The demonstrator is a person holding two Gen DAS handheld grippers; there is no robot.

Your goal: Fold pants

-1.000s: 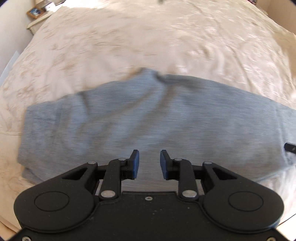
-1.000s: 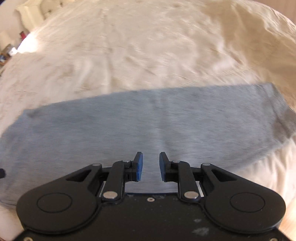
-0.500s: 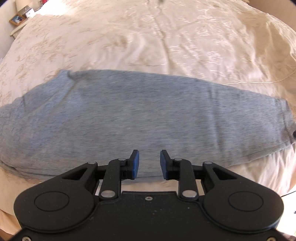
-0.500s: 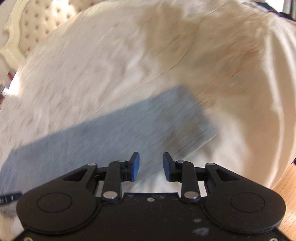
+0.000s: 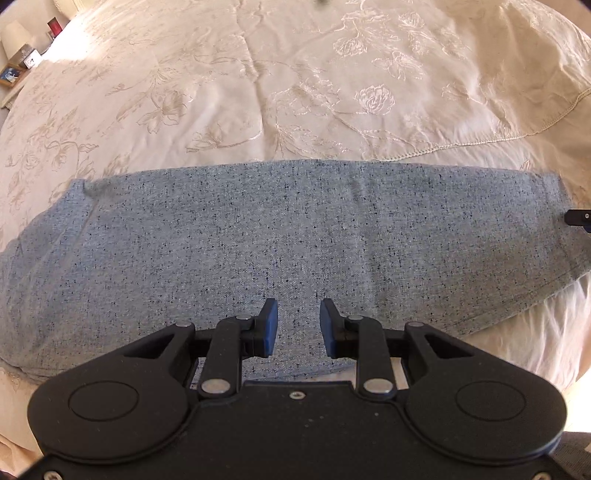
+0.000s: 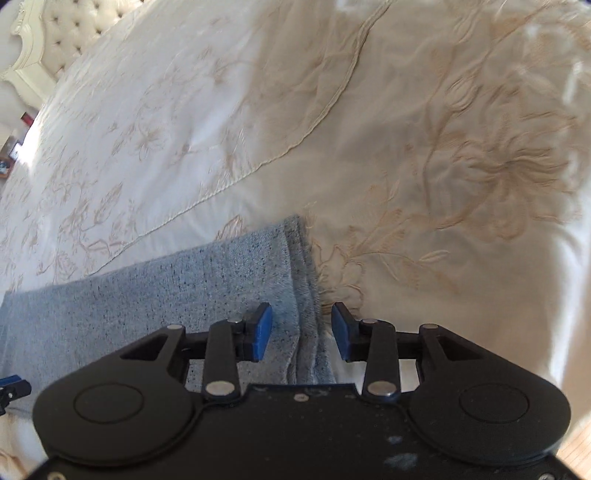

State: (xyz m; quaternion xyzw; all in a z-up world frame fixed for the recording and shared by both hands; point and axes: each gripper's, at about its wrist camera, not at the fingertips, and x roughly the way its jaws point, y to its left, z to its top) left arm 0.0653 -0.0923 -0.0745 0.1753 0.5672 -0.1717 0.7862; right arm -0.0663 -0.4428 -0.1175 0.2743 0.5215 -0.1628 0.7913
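Grey speckled pants lie folded in a long flat band across the cream bed cover. My left gripper hovers over the middle of the band near its front edge. It is open, and only fabric shows below the gap. My right gripper is over the right end of the pants. Its jaws are opening, and the layered end edge lies under the gap, untouched by the pads. A tip of the right gripper shows at the left wrist view's right edge.
The embroidered bed cover stretches beyond the pants on all sides. A tufted headboard stands far left, and a bedside table with a lamp and frames sits at the upper left. Wooden floor shows past the bed's near corner.
Both grippers moved rightward along the pants; the right one went from the middle of the band to its right end. The right jaws widened. The left jaws kept the same gap.
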